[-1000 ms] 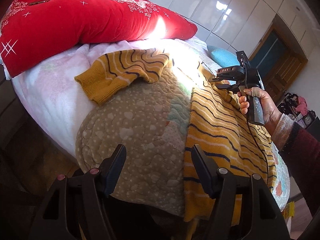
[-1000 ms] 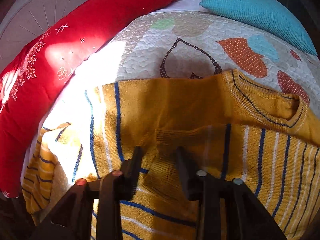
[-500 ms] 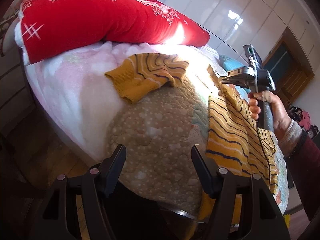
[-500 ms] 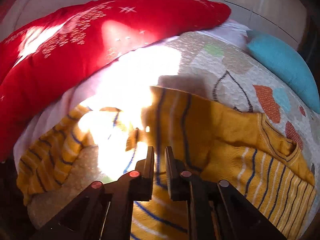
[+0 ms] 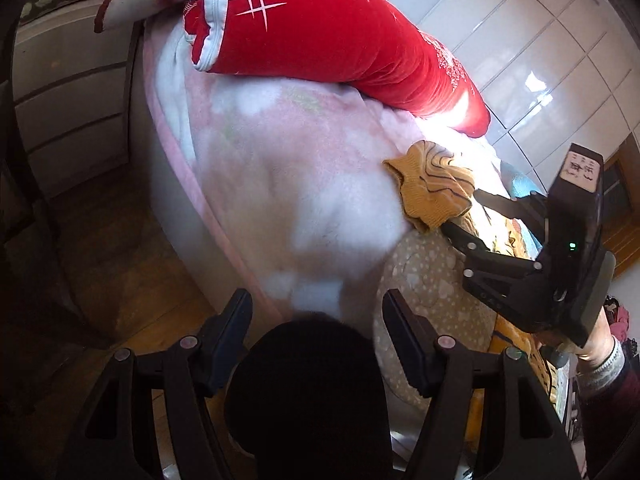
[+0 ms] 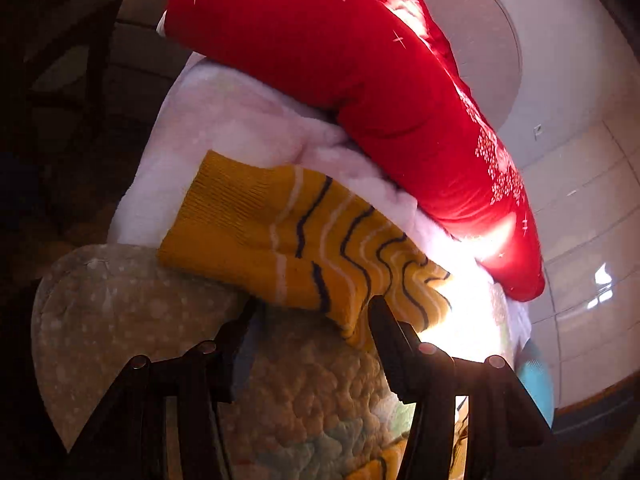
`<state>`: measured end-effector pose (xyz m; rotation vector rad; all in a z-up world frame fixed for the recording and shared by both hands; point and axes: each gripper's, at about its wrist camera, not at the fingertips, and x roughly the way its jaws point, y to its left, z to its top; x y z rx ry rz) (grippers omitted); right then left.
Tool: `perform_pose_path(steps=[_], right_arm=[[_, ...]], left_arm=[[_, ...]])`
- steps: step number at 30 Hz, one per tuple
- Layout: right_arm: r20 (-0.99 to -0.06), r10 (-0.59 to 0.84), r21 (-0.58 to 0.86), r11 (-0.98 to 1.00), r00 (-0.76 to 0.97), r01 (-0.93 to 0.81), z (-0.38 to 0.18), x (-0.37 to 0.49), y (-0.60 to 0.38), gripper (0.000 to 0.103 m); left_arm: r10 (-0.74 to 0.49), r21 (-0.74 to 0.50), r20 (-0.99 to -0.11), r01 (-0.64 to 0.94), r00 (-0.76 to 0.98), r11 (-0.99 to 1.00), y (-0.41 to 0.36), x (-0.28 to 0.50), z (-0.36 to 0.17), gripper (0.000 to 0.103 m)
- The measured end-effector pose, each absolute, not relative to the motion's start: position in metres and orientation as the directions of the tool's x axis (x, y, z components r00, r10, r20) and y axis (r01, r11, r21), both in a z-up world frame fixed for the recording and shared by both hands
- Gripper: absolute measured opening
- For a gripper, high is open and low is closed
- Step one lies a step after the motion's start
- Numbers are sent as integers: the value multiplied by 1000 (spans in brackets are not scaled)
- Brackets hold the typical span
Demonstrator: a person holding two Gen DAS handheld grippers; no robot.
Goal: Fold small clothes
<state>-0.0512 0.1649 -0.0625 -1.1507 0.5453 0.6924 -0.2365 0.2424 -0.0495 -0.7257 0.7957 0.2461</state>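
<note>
A small yellow knit sweater with blue and white stripes lies on the bed. Its sleeve (image 6: 304,244) stretches left over the pink blanket and the quilt edge, cuff at the far end; it also shows bunched in the left wrist view (image 5: 432,192). My right gripper (image 6: 310,308) is open, its fingers on either side of the sleeve's near edge, and it shows from the side in the left wrist view (image 5: 460,216). My left gripper (image 5: 316,312) is open and empty, off the bed's side above a dark round object (image 5: 308,392). The sweater body is mostly hidden.
A long red pillow (image 5: 328,28) lies along the bed's far side, also in the right wrist view (image 6: 380,92). A pink fleece blanket (image 5: 288,152) and a dotted beige quilt (image 6: 120,320) cover the bed. White drawers (image 5: 68,108) and wooden floor lie to the left.
My right gripper opened and moved left from the sweater body to the sleeve. My left gripper swung left and back, off the bed's edge, staying open.
</note>
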Motion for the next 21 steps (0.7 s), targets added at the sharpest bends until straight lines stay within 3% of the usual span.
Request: perform_pose_path(steps=[1,3,4,8,12,16,21], right_arm=[[-688,215,-651,239,693,-721,-66,-50,173,55],[-713,204,-624,252,671,-740,-70,-42,180,16],[-749,186,-580,280,636,-765,-72,-35,184,5],[-774,251,-431,464,582,-774,-39,-5,175,4],[-719,306,-247,727,624,-641,37,46,105,5],[-668,256,-34,927,699,-373,96,83,-27,5],[-713,124,192,981,690,22,95,94,-226,5]], left_arm=[[-66,-500,-723,-455,688,737,241,-235,-50,66],[-77,-508,-716,-443,693,739,239,-233,-49,66],[-82,-511,-714,-437,696,741,238,-232,-48,66],[-92,-503,-708,-409,700,761,228,-224,-41,66],[-89,-475,-705,-374,704,797,214,-216,-28,66],[-110,-472,-687,-326,718,819,197,-207,-17,67],[-152,-458,-687,-262,710,850,174,-190,-7,67]])
